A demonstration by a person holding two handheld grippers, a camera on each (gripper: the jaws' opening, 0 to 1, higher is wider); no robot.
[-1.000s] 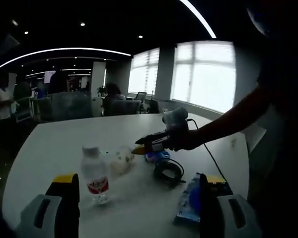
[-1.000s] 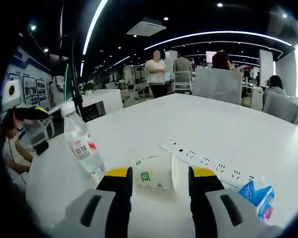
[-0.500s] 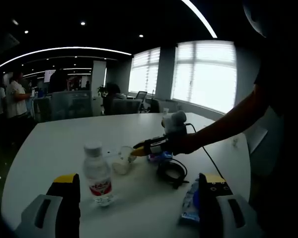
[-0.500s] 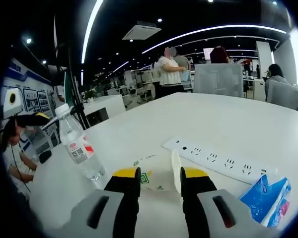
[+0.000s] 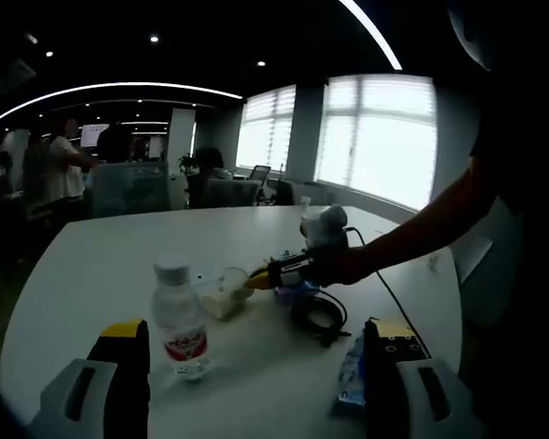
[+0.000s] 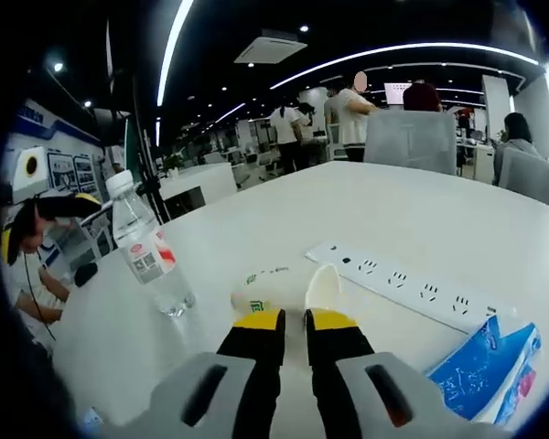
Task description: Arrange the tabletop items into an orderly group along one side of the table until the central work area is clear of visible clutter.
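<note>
The big white surface (image 6: 421, 219) holds a small pile of things near its middle. The long white power strip (image 6: 398, 291) lies flat, just behind the paper cup. A black coil of cable (image 5: 315, 315) sits near it. The water bottle (image 6: 149, 259) stands upright, a little apart from the cup. It looks full, so it may be heavy and a bit slippery; the middle, by the red label, seems the best place to take it. The blue tissue pack (image 6: 480, 368) lies close by and looks soft and squashy.

The paper cup (image 6: 286, 287) lies on its side. It is light and thin, so a hard squeeze would crush it. The right gripper (image 6: 289, 320) has its fingers narrow, nearly together at the cup's rim; I cannot tell if they hold it. The left gripper (image 5: 253, 340) has its fingers wide and holds nothing
</note>
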